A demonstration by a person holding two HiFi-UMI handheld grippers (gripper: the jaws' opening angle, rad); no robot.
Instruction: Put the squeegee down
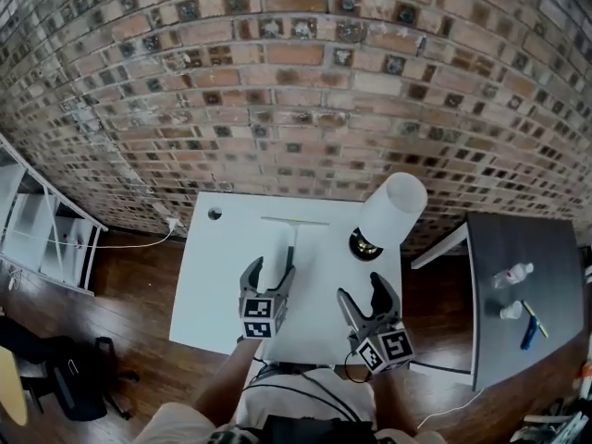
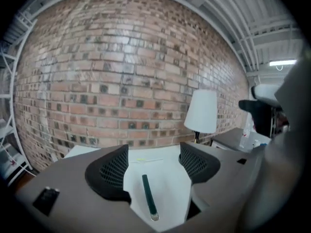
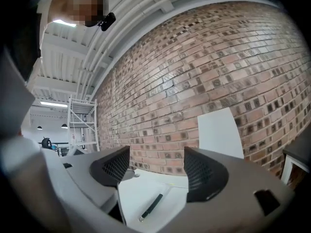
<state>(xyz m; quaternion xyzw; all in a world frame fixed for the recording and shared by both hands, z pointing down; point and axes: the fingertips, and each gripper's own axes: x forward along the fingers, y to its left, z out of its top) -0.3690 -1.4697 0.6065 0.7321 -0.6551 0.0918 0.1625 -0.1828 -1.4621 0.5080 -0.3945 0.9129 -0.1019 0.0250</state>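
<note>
Both tools are open and empty. The left tool (image 1: 272,271) (image 2: 153,164) has its jaws spread wide, with nothing pressed between the pads. The right tool (image 1: 363,292) (image 3: 155,166) is spread just as wide and also grips nothing.

The squeegee (image 1: 291,239) (image 2: 149,195) (image 3: 151,207) lies flat on the white worktop (image 1: 222,266). Its blade is toward the brick wall (image 1: 277,81) and its dark handle points back at the person. In the left gripper view the handle shows in the gap between the jaws, lying on the worktop clear of both pads. The right gripper view shows it low and to the left.

A lamp (image 1: 393,209) with a white shade stands at the worktop's far right corner, beside the blade's right end. To the right stands a dark worktop (image 1: 518,285) with small bottles (image 1: 511,276) on it.
</note>
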